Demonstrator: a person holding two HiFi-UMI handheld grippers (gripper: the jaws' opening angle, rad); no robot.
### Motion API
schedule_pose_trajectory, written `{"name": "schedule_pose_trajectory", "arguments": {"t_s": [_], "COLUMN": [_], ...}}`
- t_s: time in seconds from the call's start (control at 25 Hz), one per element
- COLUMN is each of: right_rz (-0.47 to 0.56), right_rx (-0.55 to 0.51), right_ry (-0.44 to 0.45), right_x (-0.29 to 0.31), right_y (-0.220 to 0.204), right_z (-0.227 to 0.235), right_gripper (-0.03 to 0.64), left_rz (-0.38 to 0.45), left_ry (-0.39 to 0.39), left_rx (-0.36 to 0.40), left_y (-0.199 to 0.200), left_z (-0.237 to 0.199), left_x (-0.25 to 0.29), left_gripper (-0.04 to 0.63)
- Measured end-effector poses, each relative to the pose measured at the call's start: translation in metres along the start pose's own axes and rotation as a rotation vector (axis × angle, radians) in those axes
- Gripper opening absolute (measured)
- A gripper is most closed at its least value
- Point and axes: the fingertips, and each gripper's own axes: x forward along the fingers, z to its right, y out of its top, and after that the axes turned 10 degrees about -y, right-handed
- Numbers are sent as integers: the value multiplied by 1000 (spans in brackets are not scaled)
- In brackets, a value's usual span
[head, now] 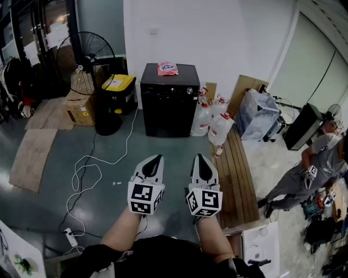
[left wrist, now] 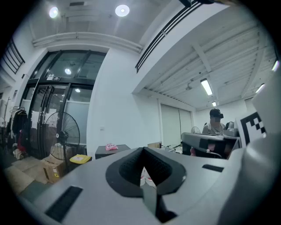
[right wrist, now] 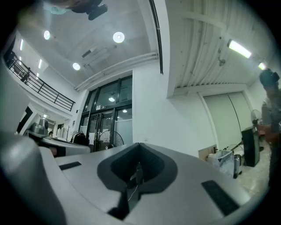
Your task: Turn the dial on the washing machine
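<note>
Well short of the washing machine (head: 170, 100), left tongs (head: 157, 158) and right tongs (head: 199, 158) closed (empty), floor (head: 175, 145) between.

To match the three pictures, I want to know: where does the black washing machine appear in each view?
Head view: the washing machine stands upper centre, against the white wall.
Left gripper view: its top shows low, left of centre.
Right gripper view: not in it.
Shared landmark: the standing fan, in all three views.

Bright ceiling lights (left wrist: 122, 9), sharp views, fisheye-warped dark corners.
</note>
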Motion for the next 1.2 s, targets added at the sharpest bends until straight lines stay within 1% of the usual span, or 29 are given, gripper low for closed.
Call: {"name": "schedule_pose_trajectory", "arguments": {"t_s": [0.24, 0.52, 0.8, 1.08, 1.2], "right_rz": [10, 10, -9, -1, 10], "right_rx": [3, -21, -23, 11, 9], "right_ry": [-27, -10, 16, 20, 11], "right_x": [-5, -14, -15, -2, 7], "right_y": [4, 3, -5, -6, -12], "right_z": [15, 34, 55, 70, 77], "right_gripper": [3, 3, 3, 3, 3], "left_rz": [-2, -3, 4, 18, 24], "left_ry": [3, 13, 28, 40, 37], "left_rx": [0, 5, 0, 3, 3], "left_y": [0, -3, -5, -5, -12], "left_z": [10, 33, 50, 48, 42], "left_x": [2, 11, 23, 41, 52], "left_gripper": [8, 8, 8, 8, 8]}}
